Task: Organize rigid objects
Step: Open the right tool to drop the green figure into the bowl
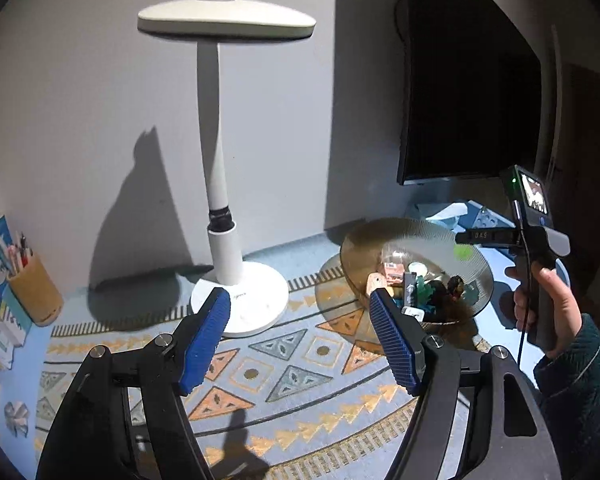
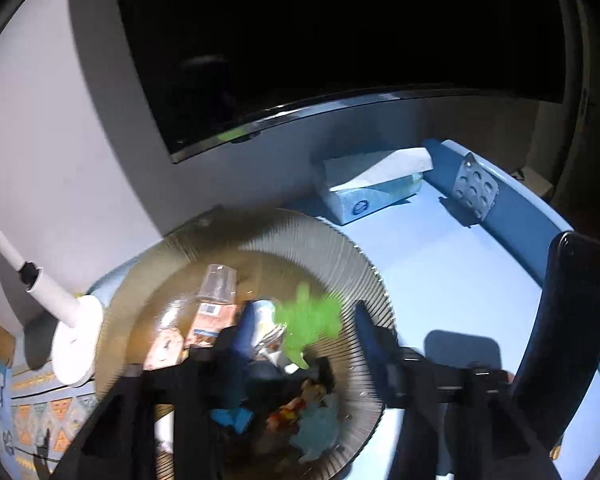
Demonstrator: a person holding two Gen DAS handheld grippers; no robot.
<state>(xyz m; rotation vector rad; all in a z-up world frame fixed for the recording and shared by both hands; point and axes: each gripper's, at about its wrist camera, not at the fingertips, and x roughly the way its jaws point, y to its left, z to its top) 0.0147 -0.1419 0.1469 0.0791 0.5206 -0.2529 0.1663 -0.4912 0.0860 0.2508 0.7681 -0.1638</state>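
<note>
Ribbed glass bowl [image 2: 228,240], holding small rigid items. Right gripper [image 2: 296,344] directly above bowl, jaws parted, gripping nothing; blurred green toy [image 2: 308,316] between jaws, over bowl's heap. Left gripper [image 1: 300,344] parted, empty, left of bowl, farther off than right.

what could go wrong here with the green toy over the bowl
1. The green toy is a blur between the right gripper fingers, which look open and off it; it may bounce out of the bowl onto the table.
2. The bowl is already piled with small things, so the toy could knock one over the shallow rim.
3. The lamp stands close by the bowl; a wide swing could hit it.
</note>
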